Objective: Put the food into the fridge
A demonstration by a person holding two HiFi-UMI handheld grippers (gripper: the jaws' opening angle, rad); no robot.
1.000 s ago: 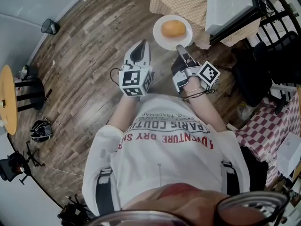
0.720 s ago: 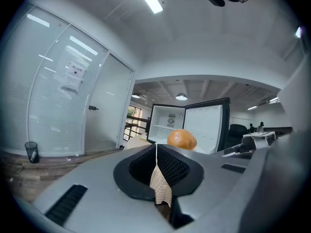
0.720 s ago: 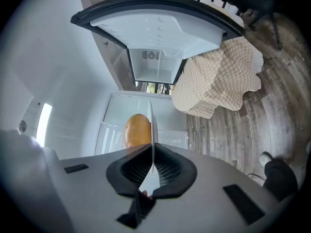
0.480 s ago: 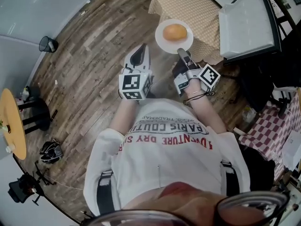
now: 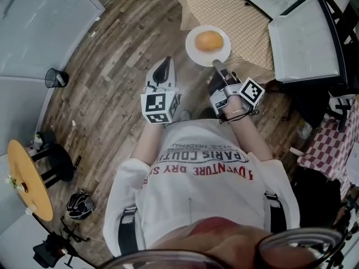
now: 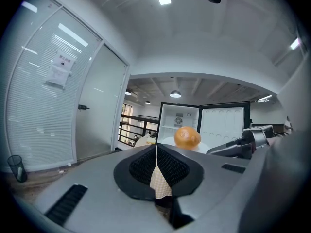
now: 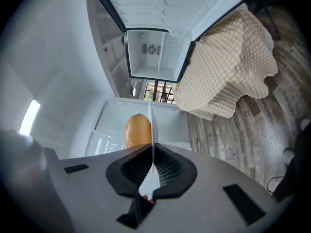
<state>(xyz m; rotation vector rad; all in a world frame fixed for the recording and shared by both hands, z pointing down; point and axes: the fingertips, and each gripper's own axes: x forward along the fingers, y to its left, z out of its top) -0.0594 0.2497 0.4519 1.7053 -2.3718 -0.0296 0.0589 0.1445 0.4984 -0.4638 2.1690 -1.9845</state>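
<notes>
Clamping the thin rim of a round white plate [image 5: 196, 54], the right gripper [image 5: 216, 65] has its fingers pressed together on that glossy edge, which shows in the right gripper view as a hard white line between the black ribbed pads. The food [image 5: 208, 40], a smooth orange-yellow ball, sits near the middle of the plate, held aloft by the near corner of the worktop [image 5: 235, 10]; from the head view the plate overlaps the hem of the worktop's cloth [image 7: 228, 67]. That cloth is soft, woven in a small tan-and-cream check, and hangs in loose folds toward the floor [image 5: 112, 66]. The left gripper [image 5: 166, 60] hangs just beside the right one, level with it, its fingers together with nothing between them, only a sliver of checked cloth showing far behind the pads. Both grippers have matte grey shells and black mesh-textured pads. Beyond the plate stands the fridge [image 7: 153, 52], a dark-framed box with a bare white moulded interior and a small round fan grille on its back wall; its door [image 7: 170, 4] is swung wide, the inner face ribbed with shallow white shelves. The floor is laid in grey-brown wood-grain planks. Frosted glass partition walls [image 6: 48, 96] with slatted blinds bound the room, and a small dark mesh bin [image 5: 56, 77] stands at their foot.
</notes>
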